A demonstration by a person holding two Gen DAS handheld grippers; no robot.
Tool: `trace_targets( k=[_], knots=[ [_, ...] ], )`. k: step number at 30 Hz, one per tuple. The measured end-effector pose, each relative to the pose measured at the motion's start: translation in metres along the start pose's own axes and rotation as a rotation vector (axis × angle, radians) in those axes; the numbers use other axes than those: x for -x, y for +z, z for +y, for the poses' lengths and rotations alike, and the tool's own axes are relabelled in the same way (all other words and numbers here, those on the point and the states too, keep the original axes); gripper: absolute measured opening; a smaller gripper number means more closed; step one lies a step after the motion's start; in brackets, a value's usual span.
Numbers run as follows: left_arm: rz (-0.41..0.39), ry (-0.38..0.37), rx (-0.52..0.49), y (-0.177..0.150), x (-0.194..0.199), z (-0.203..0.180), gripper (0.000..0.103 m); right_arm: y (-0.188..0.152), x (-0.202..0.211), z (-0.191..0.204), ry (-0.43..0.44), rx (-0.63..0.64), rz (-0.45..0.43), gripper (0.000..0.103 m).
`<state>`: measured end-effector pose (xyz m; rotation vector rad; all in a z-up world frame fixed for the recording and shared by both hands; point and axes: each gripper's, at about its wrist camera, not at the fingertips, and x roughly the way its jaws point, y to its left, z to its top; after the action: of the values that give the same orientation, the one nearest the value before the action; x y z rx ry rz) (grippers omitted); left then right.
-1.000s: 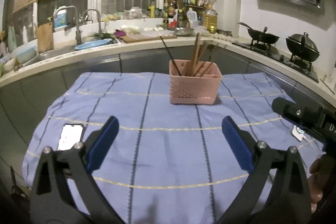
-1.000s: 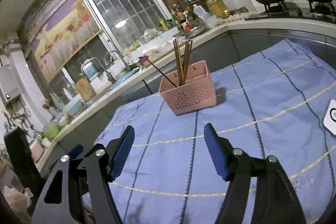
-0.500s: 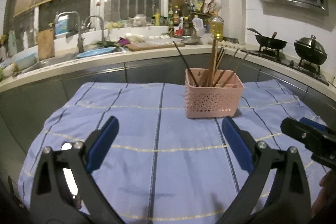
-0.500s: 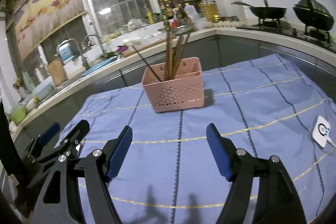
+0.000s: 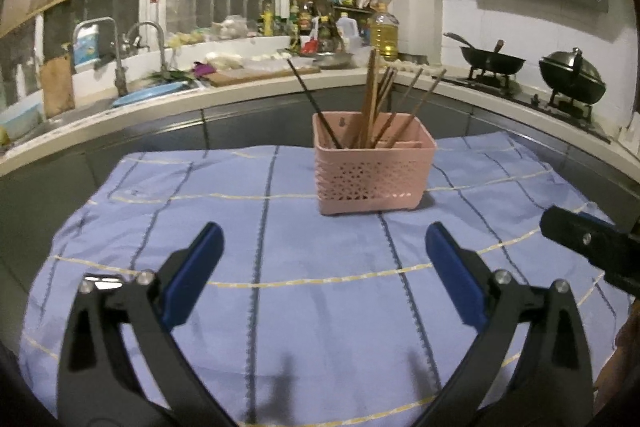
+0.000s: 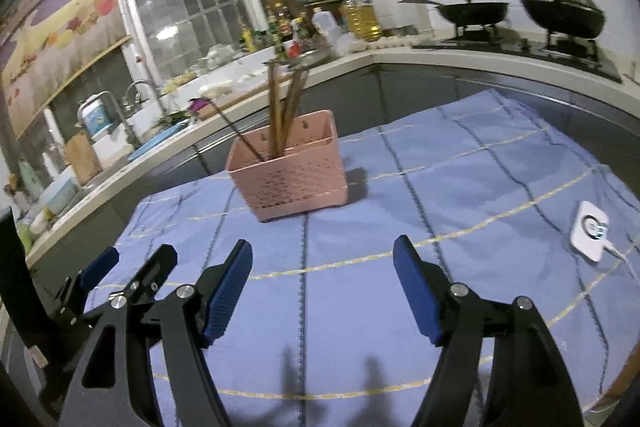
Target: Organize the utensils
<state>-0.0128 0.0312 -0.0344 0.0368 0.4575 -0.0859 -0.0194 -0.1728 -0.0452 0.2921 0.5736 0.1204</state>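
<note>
A pink perforated basket stands on the blue cloth and holds several wooden chopsticks and one dark one, all leaning upright. It also shows in the right wrist view. My left gripper is open and empty, above the cloth in front of the basket. My right gripper is open and empty, also short of the basket. The right gripper's tip shows at the right edge of the left wrist view; the left gripper shows at the lower left of the right wrist view.
A blue checked cloth covers the table. A white device with a cable lies on the cloth at the right. A counter with a sink, bottles and woks runs behind.
Both grippers have drawn back and dropped lower, so the basket looks more centred and nearer. The phone at the left has gone out of the left wrist view. Both stay open.
</note>
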Motion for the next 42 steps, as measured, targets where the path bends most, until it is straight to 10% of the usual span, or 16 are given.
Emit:
trace_targets(
  k=[10, 15, 28, 34, 42],
  knots=[
    [0.346, 0.009, -0.072, -0.040, -0.008, -0.005, 0.097, -0.003, -0.025, 0.000, 0.167, -0.013, 0.071, 0.073],
    [0.362, -0.008, 0.002, -0.046, 0.004, -0.001, 0.097, -0.004, -0.021, -0.022, 0.180, -0.057, 0.085, 0.073],
    [-0.100, 0.323, -0.098, 0.034, 0.046, -0.024, 0.097, 0.000, 0.014, -0.058, 0.157, -0.122, 0.005, 0.078],
    [-0.248, 0.301, 0.027, 0.074, 0.076, -0.010, 0.097, 0.027, 0.027, -0.040, 0.175, -0.044, -0.070, 0.079],
    [-0.247, 0.266, 0.071, 0.082, 0.079, 0.006, 0.097, 0.060, 0.050, 0.004, 0.217, 0.089, -0.221, 0.085]
  ],
)
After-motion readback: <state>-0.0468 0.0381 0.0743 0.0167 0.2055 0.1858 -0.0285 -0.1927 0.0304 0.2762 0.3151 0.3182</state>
